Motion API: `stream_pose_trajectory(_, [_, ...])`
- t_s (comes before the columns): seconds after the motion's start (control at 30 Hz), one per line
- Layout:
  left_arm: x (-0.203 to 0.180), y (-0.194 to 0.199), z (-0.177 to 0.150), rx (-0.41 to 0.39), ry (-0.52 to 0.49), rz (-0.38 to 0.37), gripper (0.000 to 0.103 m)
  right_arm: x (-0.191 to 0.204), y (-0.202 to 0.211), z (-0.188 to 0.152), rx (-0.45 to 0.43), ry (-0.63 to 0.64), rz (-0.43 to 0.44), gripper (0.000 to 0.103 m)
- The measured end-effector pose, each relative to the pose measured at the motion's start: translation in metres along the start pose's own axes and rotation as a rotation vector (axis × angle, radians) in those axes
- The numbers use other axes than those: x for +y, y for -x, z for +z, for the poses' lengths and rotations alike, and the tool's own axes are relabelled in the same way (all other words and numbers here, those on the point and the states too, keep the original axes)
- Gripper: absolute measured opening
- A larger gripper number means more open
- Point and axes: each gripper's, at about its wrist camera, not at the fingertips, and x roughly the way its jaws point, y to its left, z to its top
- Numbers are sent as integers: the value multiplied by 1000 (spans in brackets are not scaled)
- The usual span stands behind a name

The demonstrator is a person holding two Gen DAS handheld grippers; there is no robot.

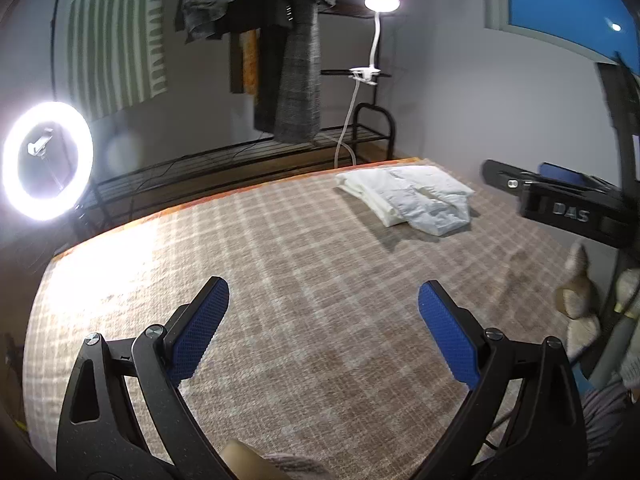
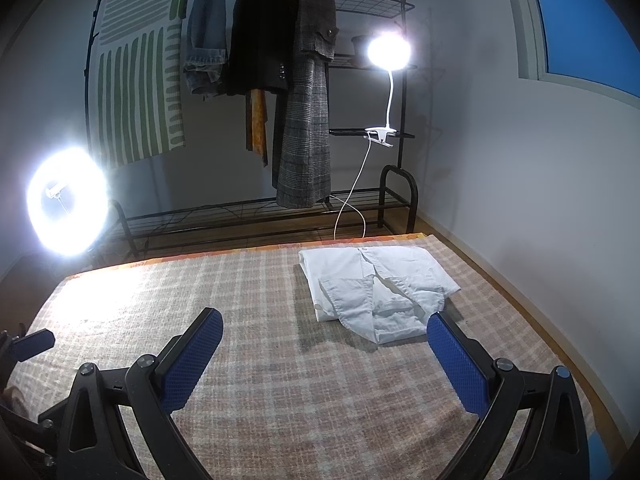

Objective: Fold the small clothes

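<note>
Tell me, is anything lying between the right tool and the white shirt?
Nothing visible. Only bare plaid blanket lies between the open right tool and the shirt, which sits just ahead.

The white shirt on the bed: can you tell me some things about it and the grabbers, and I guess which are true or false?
1. The white shirt lies on the checked blanket. True.
2. The right gripper is squeezing the shirt. False: its blue fingers are spread wide and hold nothing.
3. The left gripper is open. True.
4. The shirt hangs on the rack. False: the rack holds coats and jeans; the shirt lies folded on the bed.
5. Two lamps are switched on. True: a ring light and a clip lamp both glow.
6. The shirt is red. False: it is white.
</note>
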Motion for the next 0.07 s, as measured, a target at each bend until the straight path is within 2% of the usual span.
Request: stream_pose_trajectory(0.07, [-2, 1, -1, -7, -11, 7, 98, 0, 0, -1, 3, 0, -2, 103])
